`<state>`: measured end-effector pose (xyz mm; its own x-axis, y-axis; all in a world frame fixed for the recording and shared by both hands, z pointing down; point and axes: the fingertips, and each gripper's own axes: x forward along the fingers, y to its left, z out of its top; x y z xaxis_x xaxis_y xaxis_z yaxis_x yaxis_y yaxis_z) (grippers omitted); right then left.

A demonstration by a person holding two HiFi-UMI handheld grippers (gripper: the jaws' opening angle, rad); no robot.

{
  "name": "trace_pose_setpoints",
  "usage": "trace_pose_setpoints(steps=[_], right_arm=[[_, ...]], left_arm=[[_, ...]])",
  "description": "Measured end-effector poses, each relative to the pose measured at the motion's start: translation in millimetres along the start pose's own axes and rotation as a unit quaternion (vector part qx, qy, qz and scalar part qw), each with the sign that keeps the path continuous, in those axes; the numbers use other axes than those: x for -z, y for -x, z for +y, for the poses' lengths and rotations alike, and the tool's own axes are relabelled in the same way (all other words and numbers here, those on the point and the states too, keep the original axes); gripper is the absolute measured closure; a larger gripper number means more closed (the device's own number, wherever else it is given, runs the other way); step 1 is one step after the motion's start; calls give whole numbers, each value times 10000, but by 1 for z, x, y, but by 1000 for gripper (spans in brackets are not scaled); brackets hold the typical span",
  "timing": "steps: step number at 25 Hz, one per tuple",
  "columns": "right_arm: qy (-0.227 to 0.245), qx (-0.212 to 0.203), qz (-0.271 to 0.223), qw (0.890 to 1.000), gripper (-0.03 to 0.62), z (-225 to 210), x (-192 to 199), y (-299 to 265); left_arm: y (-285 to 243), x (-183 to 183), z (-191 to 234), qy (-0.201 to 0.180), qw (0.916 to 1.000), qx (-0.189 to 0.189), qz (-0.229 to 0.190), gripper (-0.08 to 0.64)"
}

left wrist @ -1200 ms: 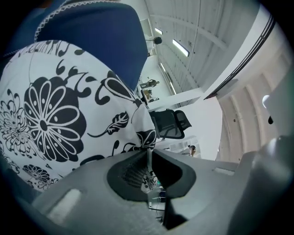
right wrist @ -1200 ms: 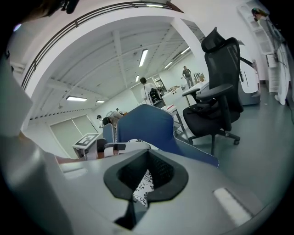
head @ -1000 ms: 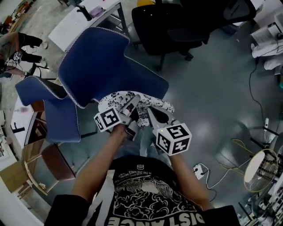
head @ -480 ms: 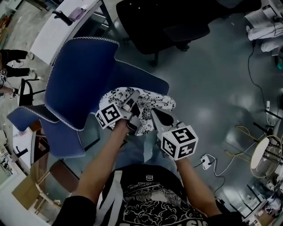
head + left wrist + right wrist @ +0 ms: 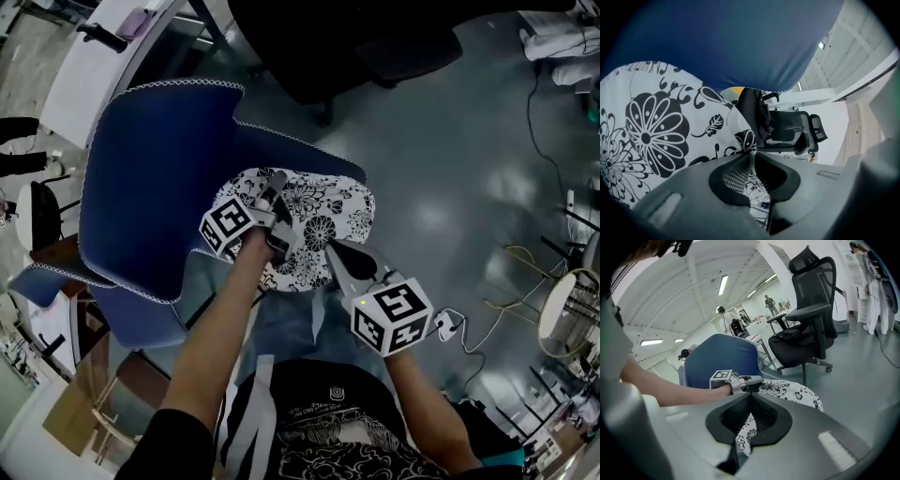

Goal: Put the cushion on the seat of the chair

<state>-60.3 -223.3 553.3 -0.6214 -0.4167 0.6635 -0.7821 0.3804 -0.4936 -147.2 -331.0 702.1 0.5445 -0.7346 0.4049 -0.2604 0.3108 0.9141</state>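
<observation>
Pinching the flowery cushion [image 5: 323, 211] down at the seat of the blue chair [image 5: 155, 178], the left gripper [image 5: 274, 187] and right gripper [image 5: 333, 253] could leave it crooked or sliding off if one lets go first.

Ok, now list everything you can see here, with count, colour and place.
cushion: one, white with black flowers, over the chair's seat
chair: one, blue with pale piping, in front of the person
office chair: one, black, beyond the blue chair
table: one, white, far left
power strip: one, white, on the floor at right
people: two, far off in the room
left tool: one, grey, shut on the cushion's edge
right tool: one, grey, shut on the cushion's near edge
</observation>
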Motion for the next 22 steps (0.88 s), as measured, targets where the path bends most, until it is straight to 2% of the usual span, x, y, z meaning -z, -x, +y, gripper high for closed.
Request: trace_pose_setpoints(steps=[7, 9, 12, 15, 17, 22], right_arm=[[-155, 171, 241, 9994, 594, -1, 17, -2], [-141, 184, 279, 9993, 594, 3, 17, -3], [-93, 210, 315, 9992, 594, 5, 19, -2], [-108, 230, 328, 9991, 595, 6, 23, 0], [-100, 223, 351, 9991, 594, 8, 25, 2], [-11, 196, 369, 9991, 594, 14, 26, 6]], left_arm=[[-11, -27, 21, -119, 9997, -197, -18, 515], [-10, -30, 22, -275, 9994, -186, 35, 508], [-10, -31, 24, -559, 9980, -251, 170, 460], [-8, -34, 26, -468, 9985, -279, 88, 428], [-7, -35, 24, -439, 9987, -248, 47, 379], [-1, -31, 12, -483, 9987, -140, 45, 379]])
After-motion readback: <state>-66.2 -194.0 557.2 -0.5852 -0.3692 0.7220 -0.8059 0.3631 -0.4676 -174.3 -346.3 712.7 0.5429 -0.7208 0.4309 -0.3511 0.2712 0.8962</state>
